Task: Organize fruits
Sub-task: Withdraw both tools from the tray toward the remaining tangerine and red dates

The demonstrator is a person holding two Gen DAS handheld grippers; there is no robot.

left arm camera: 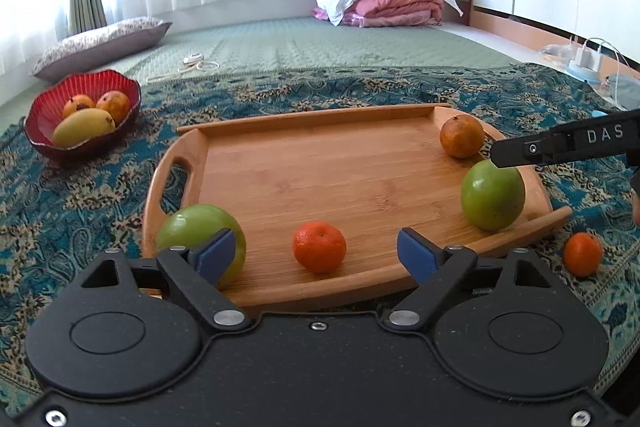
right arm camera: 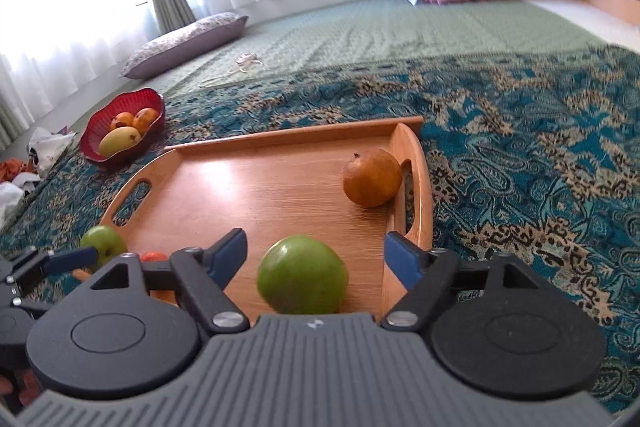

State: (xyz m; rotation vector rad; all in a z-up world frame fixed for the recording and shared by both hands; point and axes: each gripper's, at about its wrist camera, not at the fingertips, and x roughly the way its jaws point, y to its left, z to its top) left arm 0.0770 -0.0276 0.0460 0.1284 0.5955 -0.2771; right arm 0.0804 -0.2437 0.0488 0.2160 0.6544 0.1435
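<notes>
A wooden tray [left arm camera: 328, 163] lies on a patterned blue cloth. On it are a green apple [left arm camera: 188, 227] at its near left corner, a tangerine [left arm camera: 319, 246], a second green apple [left arm camera: 493, 195] at the right and a brown-orange pomegranate [left arm camera: 461, 136]. My left gripper [left arm camera: 316, 253] is open, with the tangerine between its fingers. My right gripper [right arm camera: 316, 255] is open around the right green apple [right arm camera: 302, 274], not touching it. The pomegranate [right arm camera: 372, 183] lies beyond. Another tangerine [left arm camera: 583, 254] lies on the cloth right of the tray.
A red bowl [left arm camera: 40, 131] with a mango [left arm camera: 84, 127] and two orange fruits stands at the far left on the cloth. Behind are a green mattress, a pillow [left arm camera: 100, 43], folded pink bedding [left arm camera: 392, 7] and a charger [left arm camera: 586, 61] at the right.
</notes>
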